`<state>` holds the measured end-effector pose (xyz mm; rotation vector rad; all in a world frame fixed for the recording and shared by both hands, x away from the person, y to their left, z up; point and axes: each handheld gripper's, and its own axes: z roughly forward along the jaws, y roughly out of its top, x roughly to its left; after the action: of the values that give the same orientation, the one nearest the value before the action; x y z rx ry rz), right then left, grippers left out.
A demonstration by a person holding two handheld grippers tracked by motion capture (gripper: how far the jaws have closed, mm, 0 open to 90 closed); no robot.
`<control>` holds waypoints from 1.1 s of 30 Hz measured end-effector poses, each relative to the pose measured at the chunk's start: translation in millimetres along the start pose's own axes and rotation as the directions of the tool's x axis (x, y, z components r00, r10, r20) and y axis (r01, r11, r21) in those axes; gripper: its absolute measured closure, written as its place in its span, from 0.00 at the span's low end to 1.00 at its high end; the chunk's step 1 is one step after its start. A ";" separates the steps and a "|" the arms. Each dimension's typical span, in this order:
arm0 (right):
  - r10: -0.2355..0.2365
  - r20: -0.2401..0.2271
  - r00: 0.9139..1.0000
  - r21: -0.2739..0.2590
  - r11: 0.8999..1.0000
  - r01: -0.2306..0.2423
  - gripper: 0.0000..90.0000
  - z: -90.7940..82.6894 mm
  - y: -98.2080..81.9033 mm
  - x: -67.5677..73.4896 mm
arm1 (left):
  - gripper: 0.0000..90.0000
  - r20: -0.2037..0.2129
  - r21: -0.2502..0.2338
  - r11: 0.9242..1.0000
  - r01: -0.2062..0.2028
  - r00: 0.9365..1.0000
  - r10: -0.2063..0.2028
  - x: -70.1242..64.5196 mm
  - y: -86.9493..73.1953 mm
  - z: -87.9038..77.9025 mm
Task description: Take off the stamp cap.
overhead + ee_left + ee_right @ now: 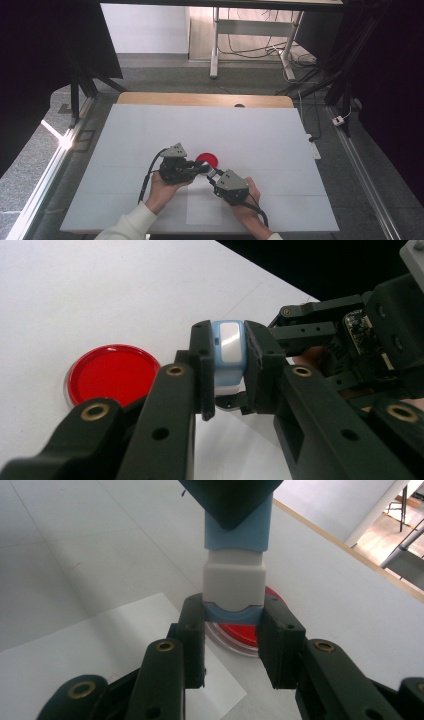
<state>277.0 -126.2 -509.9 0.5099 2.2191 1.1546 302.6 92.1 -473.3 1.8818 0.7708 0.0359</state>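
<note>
In the high view, a person's two hands come in from the near edge of the white table (150, 130) and meet near its middle. The left gripper (202, 167) and the right gripper (212, 176) point toward each other, their tips almost together, with a small blue and white block between them; the block is too small here to make out. Just beyond the tips, on the far side, a red round dish (208, 159) lies flat on the table. A lighter sheet of paper (202, 210) lies on the table between the two forearms.

In the left gripper view, the left gripper (229, 371) is clamped on the blue and white block (229, 352), its two black jaws pressing the block's blue end from either side. The red round dish (114, 375) lies to the left on the table. The right gripper (231, 404) reaches in from the right, with its tips at the block's lower end.

In the right gripper view, the right gripper (234, 630) is clamped on the lower blue end of the block (234, 582), which stands upright, clear of the table. Its white middle shows above the jaws, and the left gripper's dark jaws cover its upper blue end. The red round dish (240, 630) lies just behind the block.
</note>
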 end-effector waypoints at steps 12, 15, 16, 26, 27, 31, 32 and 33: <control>0.026 -0.027 0.999 0.027 0.999 -0.025 0.73 -1.5 -3.3 -2.3 | 0.85 -0.054 -0.095 0.995 0.028 0.998 -0.033 14.8 2.1 -29.8; 0.037 -0.035 0.999 0.030 0.999 -0.036 0.73 -1.3 -4.5 -2.8 | 0.85 -0.039 -0.075 0.997 0.006 0.999 -0.009 9.6 2.9 -23.6; 0.039 -0.040 0.998 0.024 0.999 -0.038 0.73 -1.5 -5.1 -3.8 | 0.85 -0.035 -0.069 0.998 0.002 0.999 -0.004 8.5 3.0 -22.6; 0.062 -0.034 0.998 0.018 0.998 -0.061 0.72 -3.0 -9.4 -8.8 | 0.85 -0.002 -0.065 0.998 0.023 1.000 -0.023 9.0 1.3 -20.1; 0.066 -0.026 0.997 0.018 0.998 -0.065 0.72 -3.8 -9.8 -9.3 | 0.84 -0.002 -0.064 0.998 0.023 1.000 -0.024 8.9 1.3 -20.0; 0.088 -0.024 0.996 0.009 0.996 -0.088 0.72 -6.8 -13.2 -15.4 | 0.85 -0.009 -0.063 0.998 0.022 1.000 -0.023 9.4 1.3 -20.3; 0.095 -0.024 0.995 0.007 0.995 -0.095 0.72 -7.7 -14.5 -16.8 | 0.84 -0.011 -0.064 0.998 0.023 1.000 -0.023 9.6 1.3 -20.5; 0.096 -0.025 0.995 0.007 0.995 -0.096 0.72 -8.9 -15.7 -18.3 | 0.84 -0.014 -0.065 0.998 0.023 1.000 -0.024 9.7 1.2 -20.7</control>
<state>284.1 -150.8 -513.1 0.6135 2.2414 1.2094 303.4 113.8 -466.1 1.8127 0.7926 0.0590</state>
